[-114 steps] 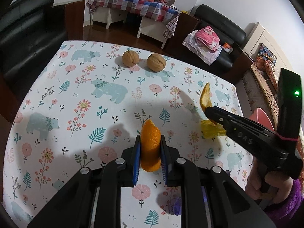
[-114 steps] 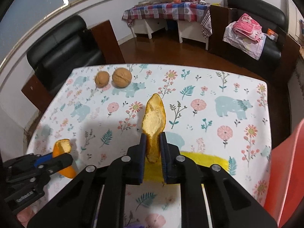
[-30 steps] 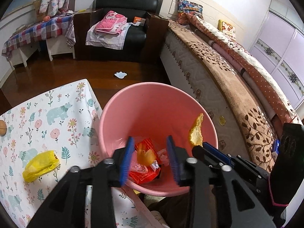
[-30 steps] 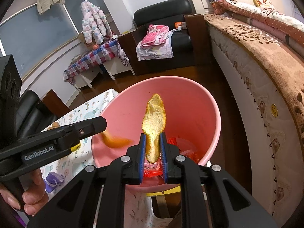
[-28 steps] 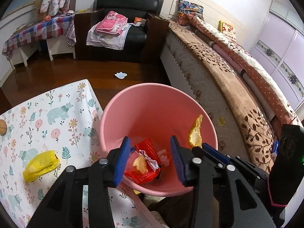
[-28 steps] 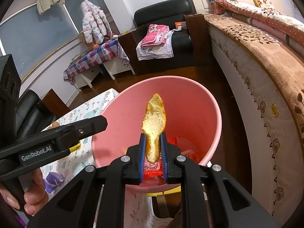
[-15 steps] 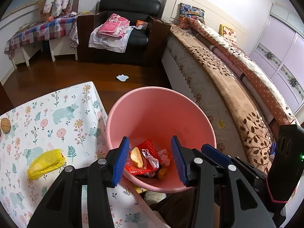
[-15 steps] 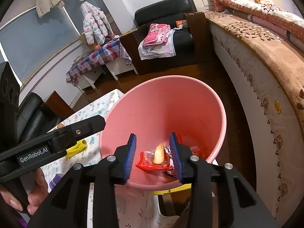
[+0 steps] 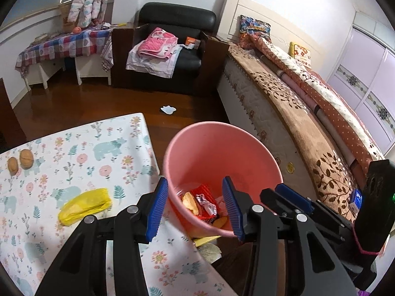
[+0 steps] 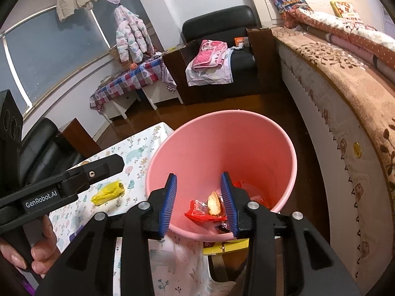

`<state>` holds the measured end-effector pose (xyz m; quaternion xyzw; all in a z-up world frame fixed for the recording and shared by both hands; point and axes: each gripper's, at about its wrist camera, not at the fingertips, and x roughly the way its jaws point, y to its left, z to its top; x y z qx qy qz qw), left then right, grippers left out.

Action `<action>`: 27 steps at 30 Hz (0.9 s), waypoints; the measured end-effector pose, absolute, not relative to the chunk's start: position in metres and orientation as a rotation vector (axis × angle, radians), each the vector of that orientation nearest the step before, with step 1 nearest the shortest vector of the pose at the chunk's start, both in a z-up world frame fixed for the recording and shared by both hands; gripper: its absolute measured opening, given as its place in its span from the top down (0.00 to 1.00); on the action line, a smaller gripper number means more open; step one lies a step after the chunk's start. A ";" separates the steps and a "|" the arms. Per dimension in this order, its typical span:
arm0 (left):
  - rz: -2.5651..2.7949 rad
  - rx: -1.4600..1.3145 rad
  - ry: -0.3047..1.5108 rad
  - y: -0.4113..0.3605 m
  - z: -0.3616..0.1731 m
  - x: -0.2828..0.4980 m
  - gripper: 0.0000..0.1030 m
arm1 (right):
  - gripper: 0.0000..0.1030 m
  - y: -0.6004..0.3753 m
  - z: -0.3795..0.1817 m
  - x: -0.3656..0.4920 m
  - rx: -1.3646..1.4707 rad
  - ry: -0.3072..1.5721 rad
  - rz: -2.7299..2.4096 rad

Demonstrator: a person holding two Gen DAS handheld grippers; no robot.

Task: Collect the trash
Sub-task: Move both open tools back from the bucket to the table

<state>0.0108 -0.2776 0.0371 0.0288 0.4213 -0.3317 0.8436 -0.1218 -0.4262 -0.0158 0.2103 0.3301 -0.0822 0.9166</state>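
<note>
The pink bin (image 9: 223, 145) has its near rim and part of its contents hidden behind the left gripper's (image 9: 195, 209) blue pads — a crumpled wrapper (image 9: 206, 203) there is too small to identify. In the right wrist view, the hand (image 10: 29, 249) on the left gripper is cut off by the frame's edge, and a yellow object (image 10: 227, 245) under the bin is mostly covered.

A floral-clothed table (image 9: 81, 148) bears 2 walnuts (image 9: 21, 161) and a yellow wrapper (image 9: 85, 206).
</note>
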 end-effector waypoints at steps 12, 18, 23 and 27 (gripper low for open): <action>-0.654 0.027 0.874 -0.228 0.047 0.000 0.56 | 0.63 -0.402 -0.002 -0.127 0.388 0.672 -0.144; -0.642 0.015 0.865 -0.213 0.051 -0.006 0.54 | 0.63 -0.393 0.001 -0.129 0.370 0.672 -0.131; -0.625 0.014 0.862 -0.204 0.052 -0.010 0.54 | 0.63 -0.387 0.003 -0.132 0.362 0.672 -0.123; -0.612 0.016 0.863 -0.193 0.050 -0.013 0.54 | 0.63 -0.382 0.003 -0.133 0.353 0.673 -0.114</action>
